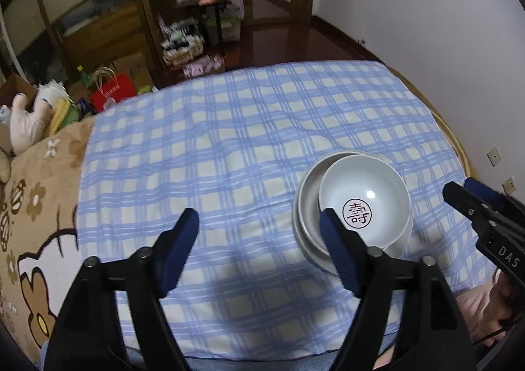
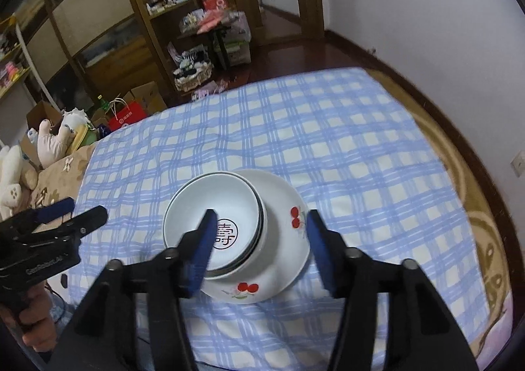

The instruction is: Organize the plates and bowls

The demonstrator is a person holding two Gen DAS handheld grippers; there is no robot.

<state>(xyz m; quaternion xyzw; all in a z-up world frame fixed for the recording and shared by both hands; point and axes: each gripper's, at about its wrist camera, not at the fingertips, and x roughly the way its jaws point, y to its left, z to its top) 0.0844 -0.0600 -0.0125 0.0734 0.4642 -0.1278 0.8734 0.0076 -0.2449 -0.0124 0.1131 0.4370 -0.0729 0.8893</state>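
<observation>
Stack of crockery on a blue-and-white checked cloth [image 2: 344, 128]: top bowl [image 2: 216, 216], white, with a round dark character mark on its floor, nested in at least one more bowl, of which only dark rim edges show at the right; how many lie beneath cannot be told. Under them, a white plate [image 2: 282, 207] with red cherry motifs, its left half hidden by the bowls. In the left wrist view the same top bowl [image 1: 367, 193] sits off-centre in a pale dish, the cherry pattern not visible there. Left gripper [image 1: 262, 252]: released, nothing between its blue pads, raised over bare cloth left of the stack; its right finger overlaps the bowl's near rim in the picture. Right gripper [image 2: 259, 252]: released, above the stack, contact not seen. The surface under the cloth is hidden. Background shelves blurred.
</observation>
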